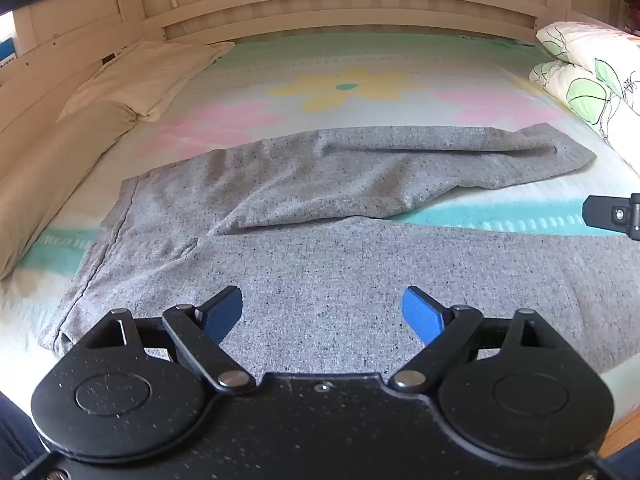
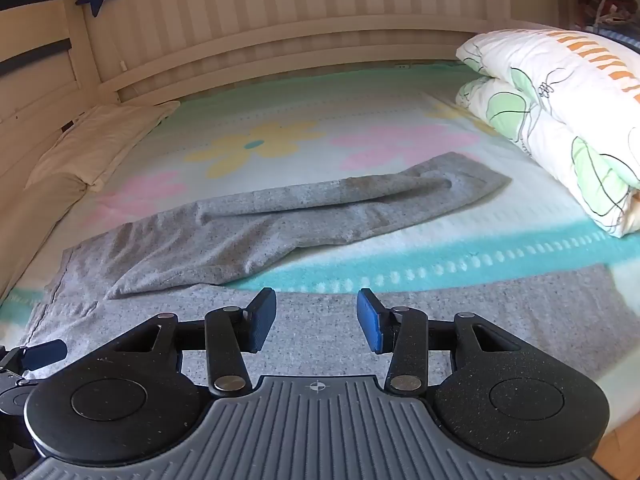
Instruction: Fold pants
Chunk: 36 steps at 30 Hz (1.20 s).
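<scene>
- Grey, speckled knit pants (image 1: 320, 208) lie spread on the bed's flower-printed blanket (image 1: 352, 80), waistband toward 9 o'clock and legs running toward 3 o'clock.
- No fold looks finished: the legs are apart, with a teal stripe of blanket showing between them.
- The far leg is creased and angles toward 2 o'clock; the near leg lies flatter, toward 6 o'clock in both views.
- Left tool (image 1: 322, 314) hovers over the near leg, blue pads spread wide and holding nothing.
- Right tool (image 2: 316, 320) has a narrower gap and is empty too.
- Judged remaining: bringing one leg over the other, then folding lengthwise.
</scene>
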Each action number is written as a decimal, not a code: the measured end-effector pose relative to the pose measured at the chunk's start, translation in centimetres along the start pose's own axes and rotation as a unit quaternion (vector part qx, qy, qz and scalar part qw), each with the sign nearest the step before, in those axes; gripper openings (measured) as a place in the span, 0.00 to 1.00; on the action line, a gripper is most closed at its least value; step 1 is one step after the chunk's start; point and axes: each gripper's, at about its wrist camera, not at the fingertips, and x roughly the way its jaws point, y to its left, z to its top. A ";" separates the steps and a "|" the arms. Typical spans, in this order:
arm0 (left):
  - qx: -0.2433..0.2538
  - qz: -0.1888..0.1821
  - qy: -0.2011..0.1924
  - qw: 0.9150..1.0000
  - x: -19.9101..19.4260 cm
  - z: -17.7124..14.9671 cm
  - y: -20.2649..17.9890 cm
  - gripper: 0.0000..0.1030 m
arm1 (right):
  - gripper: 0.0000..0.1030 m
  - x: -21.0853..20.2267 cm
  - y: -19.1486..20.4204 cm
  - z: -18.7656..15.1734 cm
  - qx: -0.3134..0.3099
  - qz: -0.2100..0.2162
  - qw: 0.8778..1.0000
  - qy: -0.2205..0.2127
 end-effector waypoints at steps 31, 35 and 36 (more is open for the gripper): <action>-0.011 -0.006 0.008 1.000 0.3 0.0 0.4 0.83 | 0.42 0.3 0.5 -0.2 -0.010 -0.006 1.000 0.006; -0.013 -0.010 0.013 1.000 0.4 -0.1 0.4 0.83 | 0.42 0.4 0.3 -0.6 -0.014 -0.010 1.000 0.018; -0.013 -0.012 0.015 1.000 0.3 -0.1 0.3 0.83 | 0.42 0.4 0.4 -0.8 -0.016 -0.012 1.000 0.020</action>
